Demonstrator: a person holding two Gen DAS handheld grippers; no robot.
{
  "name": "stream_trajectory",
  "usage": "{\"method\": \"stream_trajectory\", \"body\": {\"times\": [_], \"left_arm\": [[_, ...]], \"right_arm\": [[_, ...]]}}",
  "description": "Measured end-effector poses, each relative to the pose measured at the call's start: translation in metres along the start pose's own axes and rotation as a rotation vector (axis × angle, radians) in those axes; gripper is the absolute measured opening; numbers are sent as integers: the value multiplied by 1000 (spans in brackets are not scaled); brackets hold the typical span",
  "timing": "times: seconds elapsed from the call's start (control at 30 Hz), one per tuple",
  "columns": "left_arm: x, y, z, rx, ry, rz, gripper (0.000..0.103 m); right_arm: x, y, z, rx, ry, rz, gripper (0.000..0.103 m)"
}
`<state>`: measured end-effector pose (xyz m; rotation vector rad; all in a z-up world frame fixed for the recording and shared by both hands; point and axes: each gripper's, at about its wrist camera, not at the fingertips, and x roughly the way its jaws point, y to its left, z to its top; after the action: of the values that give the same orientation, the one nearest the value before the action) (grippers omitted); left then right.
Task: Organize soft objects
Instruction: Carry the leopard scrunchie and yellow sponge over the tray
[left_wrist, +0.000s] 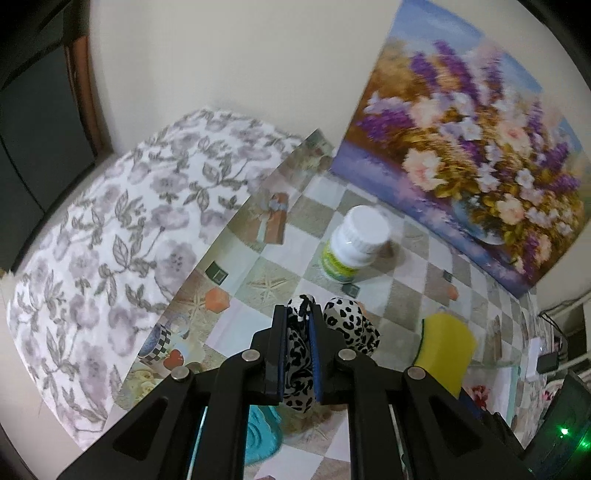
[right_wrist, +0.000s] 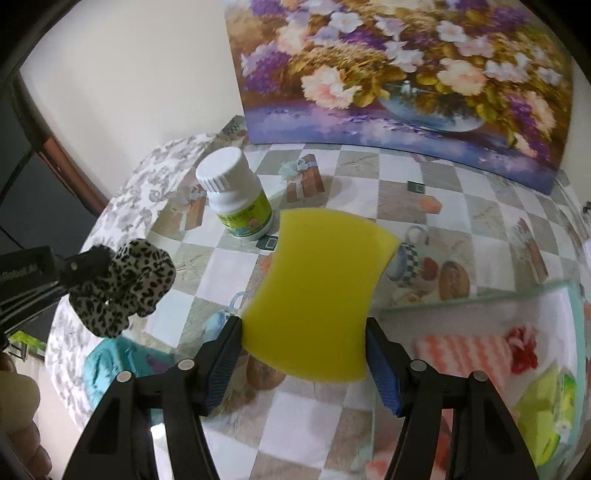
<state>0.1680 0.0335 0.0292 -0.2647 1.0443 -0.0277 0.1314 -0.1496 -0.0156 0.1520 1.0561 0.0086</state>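
Hardly any writing can be read. In the right wrist view, pale letters stand on the black body of the left gripper (right_wrist: 79, 264) at the far left edge; they seem to read "Robot.AI", with the start cut off by the edge of the picture. The white bottle (right_wrist: 236, 194) on the table (right_wrist: 332, 424) carries a green and yellow label with a line of print and a small picture, but the print is too blurred to read in either view.
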Motion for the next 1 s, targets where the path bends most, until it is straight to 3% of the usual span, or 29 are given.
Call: {"method": "stream_trajectory", "body": {"times": [0.3, 0.47, 0.7, 1.0], "left_arm": [[-44, -43, -21, 130, -70, -36, 11], [-57, -64, -35, 188, -78, -71, 11], [-64, -86, -50, 240, -70, -105, 11], [-64, -113, -65, 286, -56, -107, 11]], "right_arm": [[-60, -25, -22, 73, -64, -47, 68], [-84, -44, -39, 146, -81, -30, 68], [-106, -73, -59, 219, -70, -88, 68], [-119, -114, -62, 282, -69, -111, 68]]}}
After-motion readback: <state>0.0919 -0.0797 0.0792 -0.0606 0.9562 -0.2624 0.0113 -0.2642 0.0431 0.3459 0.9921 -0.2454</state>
